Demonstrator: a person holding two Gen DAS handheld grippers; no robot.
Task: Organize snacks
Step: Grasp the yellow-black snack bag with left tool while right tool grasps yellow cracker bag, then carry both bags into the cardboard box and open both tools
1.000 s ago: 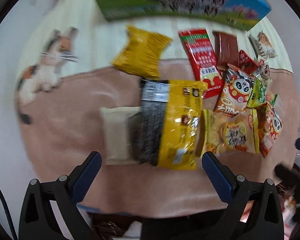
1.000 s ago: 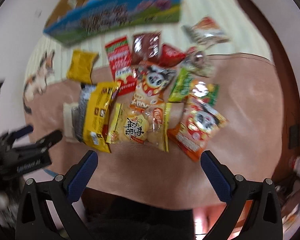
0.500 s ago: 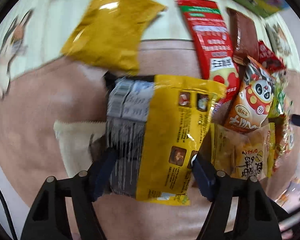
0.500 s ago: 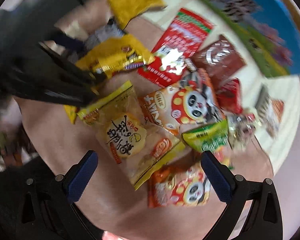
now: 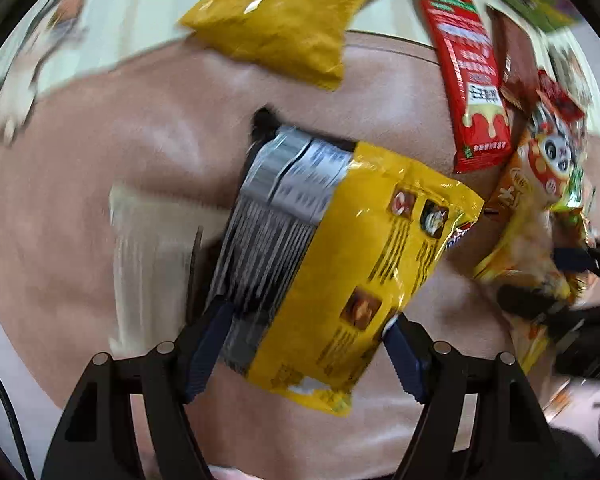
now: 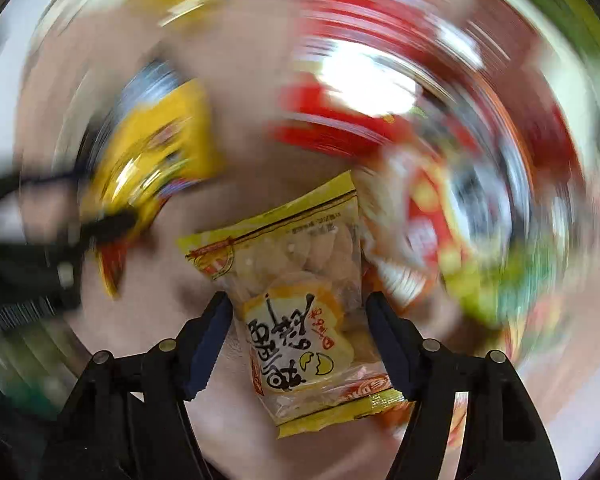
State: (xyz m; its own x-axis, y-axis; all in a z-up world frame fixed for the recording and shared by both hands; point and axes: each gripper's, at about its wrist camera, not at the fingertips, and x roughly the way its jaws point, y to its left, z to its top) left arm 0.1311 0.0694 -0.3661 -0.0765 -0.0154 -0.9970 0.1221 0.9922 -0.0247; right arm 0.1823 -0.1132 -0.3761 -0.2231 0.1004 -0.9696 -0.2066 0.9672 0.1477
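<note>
While the big yellow-and-black bag (image 5: 332,264) lies tilted on the pink cloth (image 5: 112,184), the left gripper (image 5: 304,344) straddles its near end: one blue pad sits against the bag's dark printed side, the other against its yellow edge. Both pads touch the wrapper, which puckers slightly between them, so the left gripper pinches the bag at about half its spread; its jaws are easing a little wider at this moment. A pale flat packet (image 5: 152,264) lies partly under the bag's dark side.

Beyond it on the cloth, a mustard-yellow pouch (image 5: 284,20) rests at the border with the pale striped cloth, and a long red packet (image 5: 476,76) lies to the right, next to a brown one (image 5: 516,60). A panda-print bag (image 5: 540,168) overlaps the pile at the right edge, where the right gripper's dark fingers reach in.

Seen from the right wrist, the right gripper (image 6: 296,340) has the clear yellow-trimmed cracker bag (image 6: 300,312) between its pads. The jaws are closing; the right pad meets the bag's edge, the left pad stands just beside it, and whether it presses cannot be told. Everything around that bag is smeared by blur, though the yellow-and-black bag and the left gripper's dark frame show at the left.
</note>
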